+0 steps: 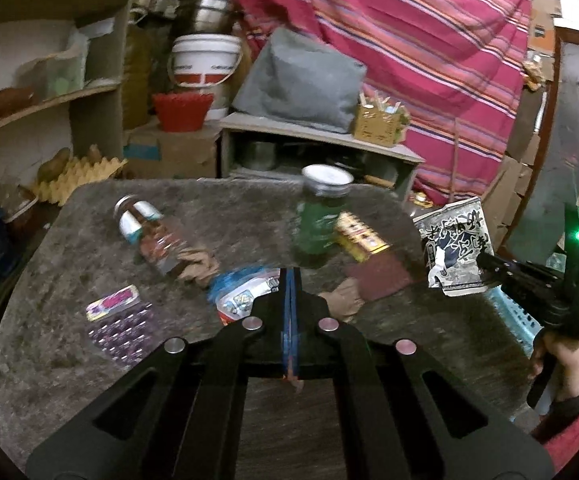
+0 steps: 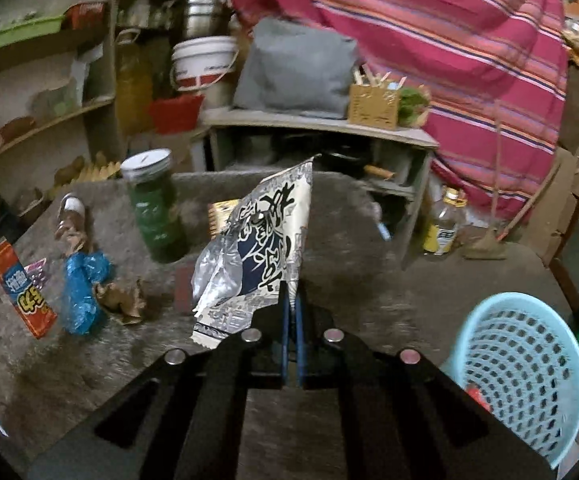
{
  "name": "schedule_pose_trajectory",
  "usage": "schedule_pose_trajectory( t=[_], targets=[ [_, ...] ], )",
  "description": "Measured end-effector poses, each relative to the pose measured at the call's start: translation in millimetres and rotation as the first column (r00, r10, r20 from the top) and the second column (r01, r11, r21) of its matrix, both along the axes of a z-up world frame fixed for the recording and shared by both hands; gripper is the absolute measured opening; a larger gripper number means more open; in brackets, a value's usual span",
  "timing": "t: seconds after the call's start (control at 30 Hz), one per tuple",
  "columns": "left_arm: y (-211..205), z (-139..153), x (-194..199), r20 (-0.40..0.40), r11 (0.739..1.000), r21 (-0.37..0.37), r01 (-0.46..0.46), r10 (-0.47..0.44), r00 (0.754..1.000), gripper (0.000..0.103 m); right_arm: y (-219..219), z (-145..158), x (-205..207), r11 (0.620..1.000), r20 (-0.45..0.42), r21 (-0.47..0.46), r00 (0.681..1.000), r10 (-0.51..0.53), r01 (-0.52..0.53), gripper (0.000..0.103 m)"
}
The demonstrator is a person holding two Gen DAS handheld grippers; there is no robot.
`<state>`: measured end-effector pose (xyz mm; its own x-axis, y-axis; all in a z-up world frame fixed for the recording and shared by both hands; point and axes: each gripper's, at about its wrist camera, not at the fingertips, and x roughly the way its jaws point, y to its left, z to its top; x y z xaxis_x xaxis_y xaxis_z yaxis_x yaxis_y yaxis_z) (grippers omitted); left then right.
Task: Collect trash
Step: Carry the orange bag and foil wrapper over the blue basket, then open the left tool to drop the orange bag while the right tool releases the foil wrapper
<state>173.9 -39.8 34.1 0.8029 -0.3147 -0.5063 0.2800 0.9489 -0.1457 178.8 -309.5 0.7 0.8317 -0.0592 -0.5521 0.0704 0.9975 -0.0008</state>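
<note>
My right gripper (image 2: pixel 292 280) is shut on a torn black-and-white snack wrapper (image 2: pixel 257 252) and holds it above the grey table (image 2: pixel 349 240). The wrapper also shows in the left wrist view (image 1: pixel 455 248), held by the right gripper (image 1: pixel 483 266). A light blue perforated basket (image 2: pixel 525 364) stands at the table's right, lower right of the wrapper. My left gripper (image 1: pixel 291 280) is shut and empty above the table middle. Near it lie a blue plastic wrapper (image 1: pixel 241 284), crumpled brown paper (image 1: pixel 343 300), a purple packet (image 1: pixel 119 320) and an orange packet (image 2: pixel 21 292).
A green jar with a metal lid (image 1: pixel 321 216) stands mid-table, a lying bottle (image 1: pixel 153 236) at the left, a yellow-red box (image 1: pixel 359 240) and a dark red pad (image 1: pixel 381 276) beside the jar. Shelves (image 1: pixel 41 104) and a striped cloth (image 1: pixel 409 40) stand behind.
</note>
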Motion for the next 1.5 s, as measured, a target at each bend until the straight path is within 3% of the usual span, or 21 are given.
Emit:
schedule_pose_trajectory(
  t=[0.4, 0.8, 0.93, 1.17, 1.33, 1.43, 1.47, 1.5],
  targets=[
    [-109.0, 22.1, -3.5, 0.043, 0.982, 0.001, 0.189, -0.189, 0.981, 0.0, -125.4, 9.5, -57.6, 0.979, -0.003, 0.06, 0.981, -0.195, 0.195, 0.003],
    [-257.7, 29.3, -12.3, 0.051, 0.913, -0.019, 0.407, -0.405, 0.913, 0.0, -226.6, -14.3, -111.8, 0.922, -0.049, 0.065, 0.924, -0.379, 0.382, 0.003],
    [-307.0, 23.0, -20.5, 0.044, 0.882, -0.014, 0.471, -0.47, 0.881, 0.0, -252.2, -23.2, -124.6, 0.902, -0.066, 0.089, 0.906, -0.417, 0.422, 0.003],
    [-377.3, -1.1, -16.0, -0.009, 0.849, 0.004, 0.528, -0.528, 0.849, 0.0, -282.0, -34.6, -134.8, 0.88, -0.093, 0.117, 0.887, -0.452, 0.461, 0.003],
    [-404.7, -24.9, -9.4, -0.068, 0.835, 0.019, 0.55, -0.548, 0.834, 0.0, -289.5, -38.2, -136.8, 0.876, -0.102, 0.122, 0.883, -0.458, 0.468, 0.003],
    [-403.1, -32.9, -4.5, -0.082, 0.845, 0.021, 0.535, -0.532, 0.843, 0.0, -289.7, -40.5, -134.6, 0.876, -0.114, 0.12, 0.883, -0.456, 0.468, 0.003],
    [-400.1, -33.4, -2.8, -0.081, 0.85, 0.031, 0.526, -0.522, 0.849, 0.007, -288.8, -41.4, -134.5, 0.876, -0.117, 0.119, 0.883, -0.454, 0.467, 0.003],
    [-397.3, -34.4, -1.7, -0.078, 0.855, 0.039, 0.518, -0.514, 0.854, 0.021, -289.0, -41.7, -133.5, 0.877, -0.12, 0.119, 0.884, -0.452, 0.465, 0.003]
  ],
)
